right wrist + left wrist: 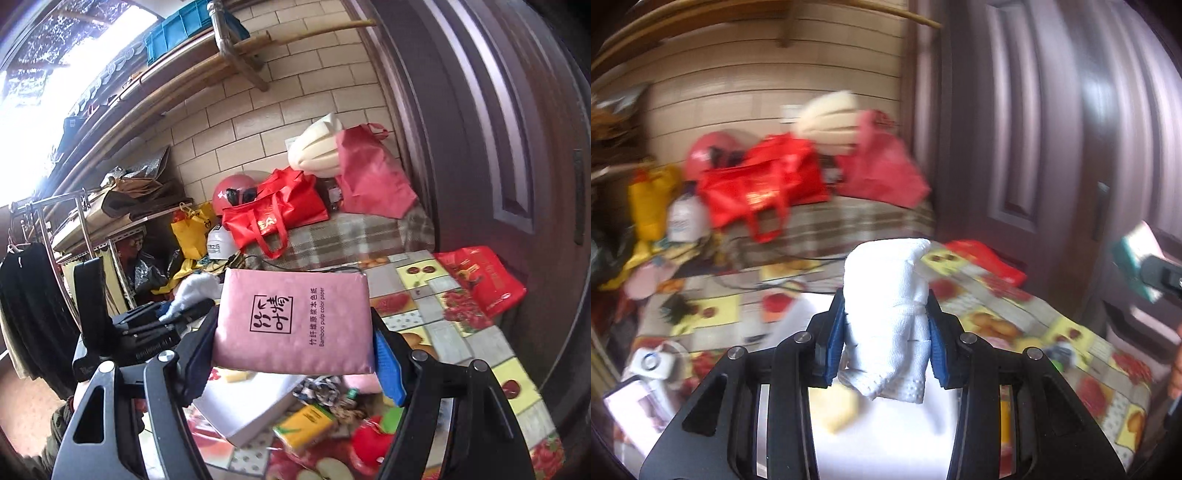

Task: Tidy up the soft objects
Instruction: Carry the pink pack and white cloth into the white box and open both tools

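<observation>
My left gripper (pixel 886 314) is shut on a rolled white cloth (pixel 882 266), which stands up between the blue pads and hangs out below them. It is held above a white box (pixel 886 443) with a yellow sponge (pixel 838 406) in it. My right gripper (pixel 293 321) is shut on a flat pink tissue pack (pixel 291 295), gripped by its two short sides, above the table. The right wrist view also shows the left gripper (pixel 159 325) at the left with the white cloth (pixel 192 291).
A fruit-patterned tablecloth (pixel 424 295) covers the table. On it lie the white box (pixel 247 406), a yellow-green pack (pixel 306 421), a patterned cloth (pixel 325 391), a red soft item (pixel 373 439) and a red bag (pixel 480 280). A dark door (pixel 498 147) stands right. Red bags (pixel 280 210) pile behind.
</observation>
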The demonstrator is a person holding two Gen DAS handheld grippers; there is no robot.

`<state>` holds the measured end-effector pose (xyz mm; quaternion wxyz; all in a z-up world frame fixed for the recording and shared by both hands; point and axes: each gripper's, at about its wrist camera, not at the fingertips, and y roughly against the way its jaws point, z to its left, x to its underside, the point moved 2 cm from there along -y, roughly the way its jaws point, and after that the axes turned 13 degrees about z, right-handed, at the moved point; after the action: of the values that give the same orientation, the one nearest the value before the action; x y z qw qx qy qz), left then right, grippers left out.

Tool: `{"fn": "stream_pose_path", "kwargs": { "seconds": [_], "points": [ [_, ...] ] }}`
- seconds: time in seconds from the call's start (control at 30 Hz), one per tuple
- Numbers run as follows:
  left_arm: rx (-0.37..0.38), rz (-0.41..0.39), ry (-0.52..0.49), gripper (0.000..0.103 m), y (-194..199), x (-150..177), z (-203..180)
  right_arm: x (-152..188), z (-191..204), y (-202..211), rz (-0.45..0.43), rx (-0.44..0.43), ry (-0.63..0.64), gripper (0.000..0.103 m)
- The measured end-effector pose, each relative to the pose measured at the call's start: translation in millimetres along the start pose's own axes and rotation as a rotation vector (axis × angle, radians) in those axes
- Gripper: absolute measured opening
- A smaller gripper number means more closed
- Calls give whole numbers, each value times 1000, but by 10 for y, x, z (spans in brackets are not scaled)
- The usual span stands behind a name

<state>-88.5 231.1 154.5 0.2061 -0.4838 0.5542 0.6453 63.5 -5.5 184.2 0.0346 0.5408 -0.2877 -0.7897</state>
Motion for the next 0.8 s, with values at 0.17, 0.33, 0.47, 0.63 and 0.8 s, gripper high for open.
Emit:
{"fn": "stream_pose_path", "kwargs": {
  "seconds": [0.17, 0.33, 0.47, 0.63, 0.8],
  "points": [
    [-53, 23, 95, 38, -129, 81, 384, -84, 172, -257, 37, -4, 26, 74],
    [-86, 97, 129, 38, -458, 284, 469, -57, 287, -787, 138, -8, 24, 74],
    [-111, 173, 149, 38, -751, 460, 495, 57, 274, -1316, 206, 30, -5, 74],
    [-131, 190, 177, 38, -852, 535, 559, 264, 124, -1945, 338, 33, -104, 74],
    [-141, 216, 200, 38, -932, 585, 611, 410, 105, -2180, 387, 32, -149, 76]
  ]
}}
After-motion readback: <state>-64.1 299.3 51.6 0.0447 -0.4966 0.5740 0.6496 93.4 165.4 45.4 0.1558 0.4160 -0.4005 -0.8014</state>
